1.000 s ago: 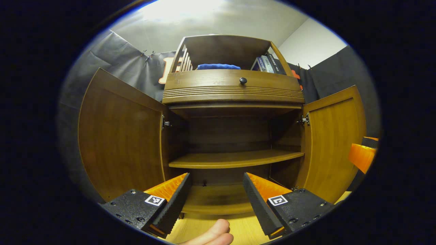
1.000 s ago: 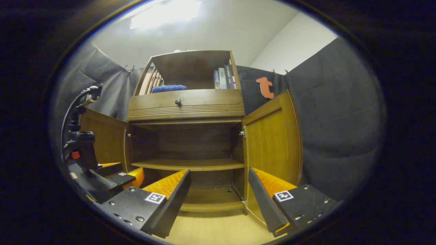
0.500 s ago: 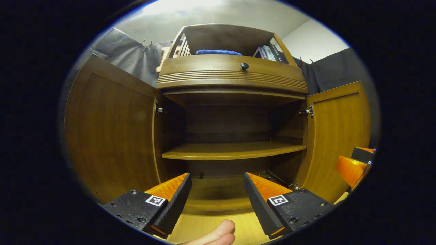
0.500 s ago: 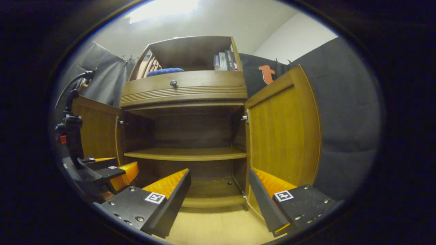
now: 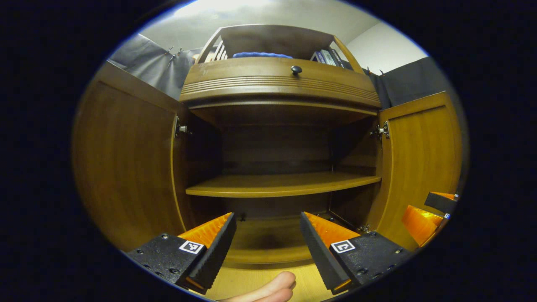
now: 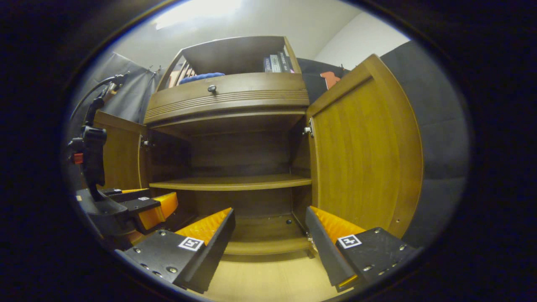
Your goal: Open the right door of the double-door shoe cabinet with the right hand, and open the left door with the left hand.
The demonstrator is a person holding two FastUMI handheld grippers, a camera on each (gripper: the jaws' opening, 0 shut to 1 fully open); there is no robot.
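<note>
The shoe cabinet (image 5: pixel 281 86) is brown wood, standing upright on a pale floor, with both lower doors swung wide. In the left gripper view the left door (image 5: pixel 126 163) stands open at 9 o'clock and the right door (image 5: pixel 419 163) at 3 o'clock, each hanging on a metal hinge. Between them, one shelf (image 5: pixel 281 184) crosses the dark interior. In the right gripper view the right door (image 6: pixel 361 151) sits at 3 o'clock.

warm indoor light from above; ceiling lamp (image 6: pixel 197 8) blown out to white glare at top of right gripper view. door panels (image 6: pixel 361 151) evenly lit, cabinet interior (image 5: pixel 277 147) dim, deep shadow under shelf (image 5: pixel 281 184). strong fisheye bending of straight edges toward rim. focus sharp, no motion blur.
</note>
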